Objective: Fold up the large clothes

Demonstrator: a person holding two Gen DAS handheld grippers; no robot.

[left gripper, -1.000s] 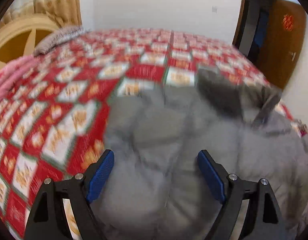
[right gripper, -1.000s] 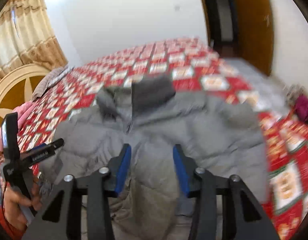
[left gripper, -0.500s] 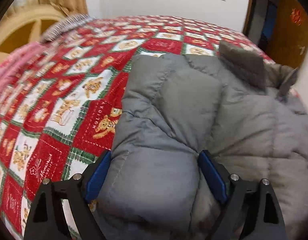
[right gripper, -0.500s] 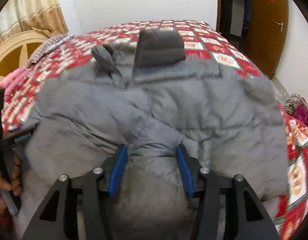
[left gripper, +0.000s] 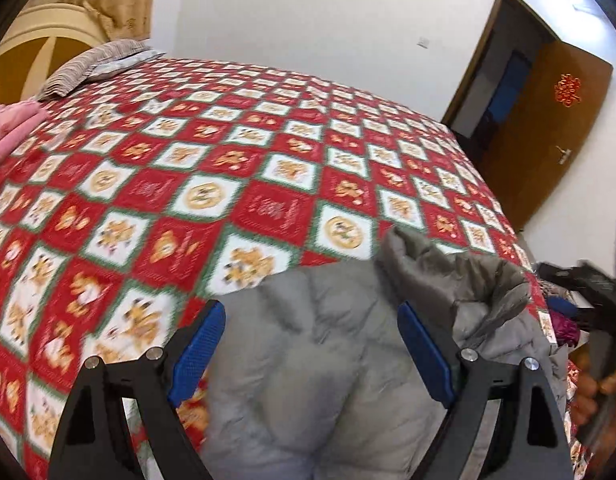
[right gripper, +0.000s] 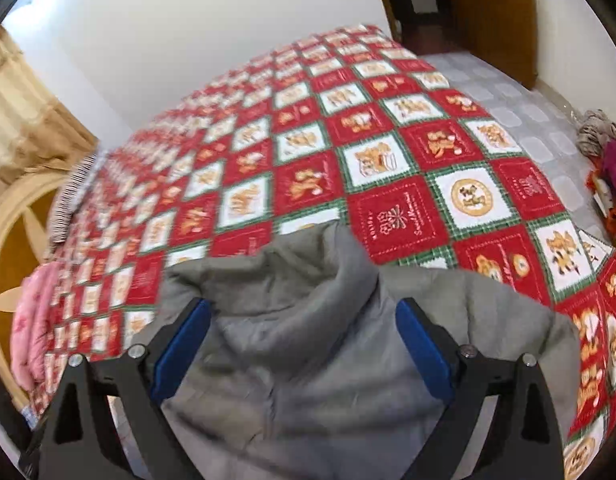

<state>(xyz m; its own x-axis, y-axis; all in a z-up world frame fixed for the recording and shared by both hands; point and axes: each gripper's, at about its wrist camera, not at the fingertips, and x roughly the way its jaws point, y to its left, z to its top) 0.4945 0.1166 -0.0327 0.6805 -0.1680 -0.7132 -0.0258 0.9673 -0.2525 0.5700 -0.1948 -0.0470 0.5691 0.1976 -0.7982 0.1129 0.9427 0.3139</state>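
Note:
A grey padded jacket (left gripper: 332,364) lies on a bed with a red, white and green checked quilt (left gripper: 211,184), at the bed's near edge. Its dark collar (left gripper: 460,276) stands up at the right in the left wrist view. My left gripper (left gripper: 312,352) is open, its blue pads either side of the jacket's puffed panel, holding nothing. In the right wrist view the jacket (right gripper: 316,340) fills the lower middle. My right gripper (right gripper: 301,348) is open over it, with a raised fold between the pads. The right gripper's black body (left gripper: 596,292) shows at the left view's right edge.
A striped pillow (left gripper: 95,60) and pink bedding (left gripper: 7,128) lie at the bed's far left by a wooden headboard (right gripper: 11,248). A brown door (left gripper: 548,128) stands at the right. Loose clothes (right gripper: 612,152) lie beyond the bed's right side.
Both views have tilted up and back: the jacket now fills only the lower part and far more quilt shows. The right gripper's pads have opened wider.

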